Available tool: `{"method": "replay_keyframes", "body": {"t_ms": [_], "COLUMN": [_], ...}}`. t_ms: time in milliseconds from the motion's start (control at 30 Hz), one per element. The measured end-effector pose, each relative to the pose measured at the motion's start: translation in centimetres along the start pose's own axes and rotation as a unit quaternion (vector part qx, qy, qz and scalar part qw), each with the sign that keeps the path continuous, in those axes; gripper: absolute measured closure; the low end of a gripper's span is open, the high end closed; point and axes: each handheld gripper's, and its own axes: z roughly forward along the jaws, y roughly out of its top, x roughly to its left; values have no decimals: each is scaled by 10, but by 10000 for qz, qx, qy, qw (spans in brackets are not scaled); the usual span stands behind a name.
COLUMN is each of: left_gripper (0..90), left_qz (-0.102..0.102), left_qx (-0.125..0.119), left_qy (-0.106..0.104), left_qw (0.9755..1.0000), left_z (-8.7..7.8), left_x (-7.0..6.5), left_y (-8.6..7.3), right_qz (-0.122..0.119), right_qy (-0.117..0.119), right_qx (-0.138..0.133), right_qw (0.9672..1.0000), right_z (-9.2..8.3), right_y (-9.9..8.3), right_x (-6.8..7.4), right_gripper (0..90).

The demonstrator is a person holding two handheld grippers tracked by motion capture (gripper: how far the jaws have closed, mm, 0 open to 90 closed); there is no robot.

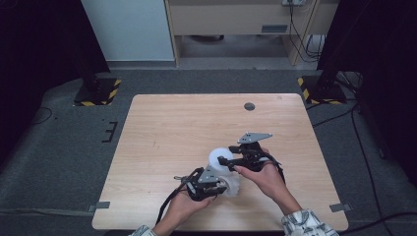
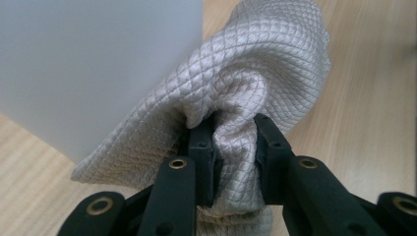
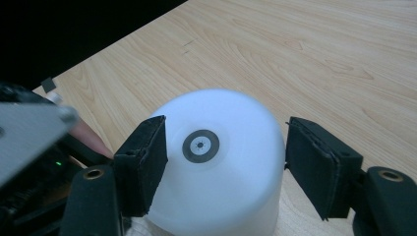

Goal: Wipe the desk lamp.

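On the surface [image 1: 162, 123], right hand-held gripper [image 3: 223, 162] clamps the white cup [image 3: 221, 167]'s sides; left hand-held gripper [image 2: 235, 147] pinches a cloth [image 2: 246, 78] against the cup.

Two hand-held grippers, black, angular linkage frames. Left gripper [image 1: 222, 187]: grey three-cornered plate on top, black cable trailing off the near table edge. Right gripper [image 1: 221, 160]: matching grey plate with small screws, black cable looped behind. Jaws of flat black bars with brass-ringed pivot holes; dark rectangular pads. Patterned light sleeve cuffs at both wrists.
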Motion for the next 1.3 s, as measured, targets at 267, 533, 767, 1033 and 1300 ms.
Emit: {"method": "replay_keyframes", "body": {"t_ms": [267,533,767,1033,1300], "left_gripper": [729,727,727,724,726], "left_qz": [-76,-53,-172,-409,-819], "left_qx": [-664,23,23,-364,-715], "left_qy": [-52,1,-45,288,480], "left_qw": [9977,10000,9998,9981,9929], "left_z": [-15,1,-6,-44,-57], "left_x": [-2,0,7,28,59], "left_y": [6,-3,-4,-10,-13], "right_qz": [-4,-21,20,51,61], "right_qy": [14,68,71,82,84], "right_qx": [19,42,18,17,27], "right_qw": [10000,10000,10000,10000,9999], "right_z": [0,0,1,1,1], "right_y": [0,0,0,0,0], "right_x": [1,2,-2,-2,-3], "right_gripper": [327,324,328,327,327]}}
